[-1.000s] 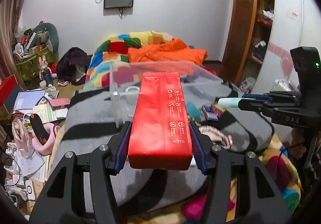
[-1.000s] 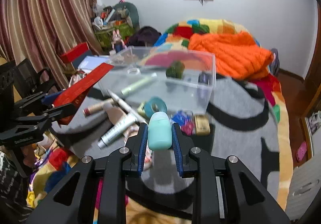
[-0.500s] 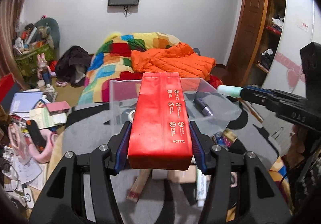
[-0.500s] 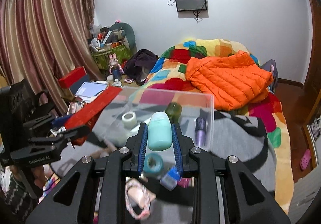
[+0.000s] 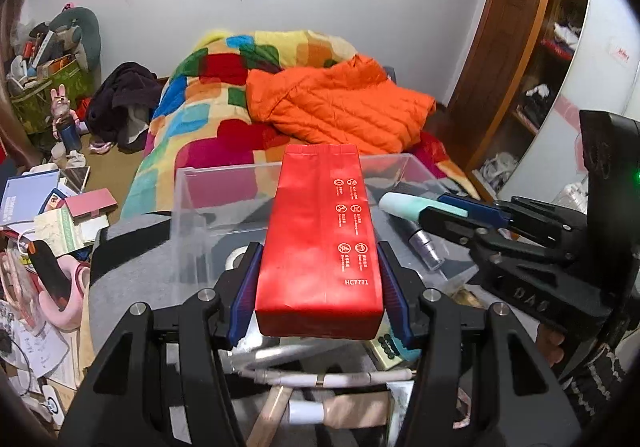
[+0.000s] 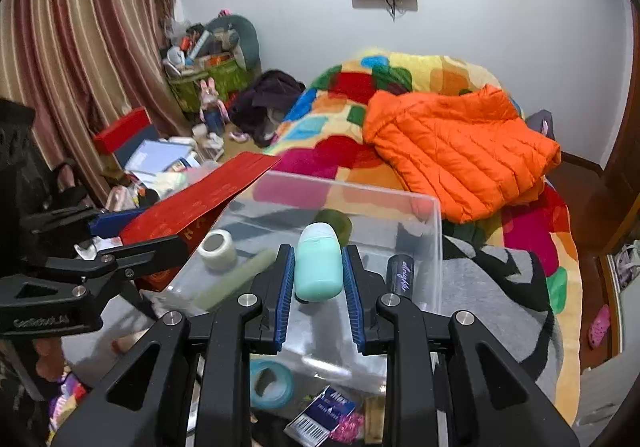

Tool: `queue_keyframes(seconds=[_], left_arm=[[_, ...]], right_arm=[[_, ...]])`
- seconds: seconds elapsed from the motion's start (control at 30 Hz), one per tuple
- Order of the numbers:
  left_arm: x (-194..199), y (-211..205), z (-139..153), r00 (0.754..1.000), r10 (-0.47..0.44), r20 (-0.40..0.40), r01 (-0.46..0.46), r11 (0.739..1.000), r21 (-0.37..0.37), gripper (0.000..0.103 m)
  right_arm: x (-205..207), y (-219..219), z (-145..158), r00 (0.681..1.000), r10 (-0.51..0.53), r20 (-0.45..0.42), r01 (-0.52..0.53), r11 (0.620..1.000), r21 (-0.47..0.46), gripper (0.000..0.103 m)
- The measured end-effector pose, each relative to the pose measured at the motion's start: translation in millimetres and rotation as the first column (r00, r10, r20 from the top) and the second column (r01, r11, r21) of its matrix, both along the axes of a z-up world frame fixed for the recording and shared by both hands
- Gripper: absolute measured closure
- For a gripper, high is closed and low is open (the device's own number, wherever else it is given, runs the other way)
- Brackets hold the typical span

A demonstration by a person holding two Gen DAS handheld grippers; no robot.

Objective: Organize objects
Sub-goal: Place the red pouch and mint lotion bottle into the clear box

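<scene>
My left gripper (image 5: 318, 287) is shut on a long red packet (image 5: 320, 235) and holds it over the near left part of a clear plastic bin (image 5: 224, 175). My right gripper (image 6: 319, 279) is shut on a small mint-green bottle (image 6: 319, 265) and holds it above the same bin (image 6: 434, 231). The right gripper with the bottle also shows in the left wrist view (image 5: 460, 213); the left gripper with the packet shows in the right wrist view (image 6: 132, 243). Inside the bin lie a white tape roll (image 6: 218, 247), a pale green tube (image 6: 236, 279), a dark green object (image 6: 338, 221) and a dark tube (image 6: 400, 273).
The bin stands on a grey and black blanket (image 6: 492, 287). In front of it lie a teal tape roll (image 6: 270, 383), a blue packet (image 6: 320, 413) and a white cable (image 5: 320, 381). An orange jacket (image 6: 456, 151) lies on the bed behind. Clutter covers the floor on the left (image 5: 48, 215).
Both grippers have risen and moved forward toward the bin with their loads. The red packet and the mint bottle now hang over the bin's opening.
</scene>
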State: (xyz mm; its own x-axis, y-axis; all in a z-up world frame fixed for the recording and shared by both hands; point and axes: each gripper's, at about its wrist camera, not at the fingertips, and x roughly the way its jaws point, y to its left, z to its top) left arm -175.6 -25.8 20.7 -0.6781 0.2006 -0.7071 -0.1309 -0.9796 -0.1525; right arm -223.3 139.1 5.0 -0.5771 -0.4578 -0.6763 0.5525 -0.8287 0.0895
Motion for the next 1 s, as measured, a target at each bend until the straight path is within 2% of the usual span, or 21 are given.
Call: queue_keyframes(seconds=[0.13,0.5,0.67,0.77,0.83,0.87,1.0], left_arm=[[-11.7,10.6,-8.7,1.0,-0.009,0.03,0.01,0.999,-0.034,0.048],[-20.2,17.9,-16.2,0.998,-0.019,0.068,0.022,0.999,-0.046,0.047],[-11.4,17.9,-11.3,0.998,-0.037,0.058,0.04,0.998,-0.042,0.043],[-2.3,17.6,-2.9,0.999,-0.04,0.025,0.041,0.998,-0.046,0.035],[5.2,17.3,4.3,0.999,-0.04,-0.003,0.04,0.998,-0.058,0.031],[11.3,17.0,9.0,0.999,-0.037,-0.022,0.035,0.997,-0.069,0.03],[31.6,14.7,21.7,0.997,-0.028,-0.076,0.021,0.995,-0.095,0.015]], right_arm=[[-11.6,-5.3,-14.0,1.0,-0.003,0.031,0.002,0.999,0.04,0.081],[-19.1,-11.8,-30.6,0.998,-0.021,0.067,0.011,0.988,0.156,0.081],[-14.2,-9.8,-25.1,0.999,-0.016,0.05,0.007,0.986,0.169,0.081],[-8.7,-7.2,-18.8,0.999,-0.008,0.048,0.001,0.988,0.153,0.079],[-3.6,-3.0,-12.6,0.999,-0.009,0.038,0.004,0.991,0.136,0.075],[-0.3,0.2,-8.6,0.999,-0.011,0.031,0.007,0.992,0.124,0.07],[15.0,17.2,9.2,0.999,-0.038,-0.017,0.039,0.997,0.068,0.041]])
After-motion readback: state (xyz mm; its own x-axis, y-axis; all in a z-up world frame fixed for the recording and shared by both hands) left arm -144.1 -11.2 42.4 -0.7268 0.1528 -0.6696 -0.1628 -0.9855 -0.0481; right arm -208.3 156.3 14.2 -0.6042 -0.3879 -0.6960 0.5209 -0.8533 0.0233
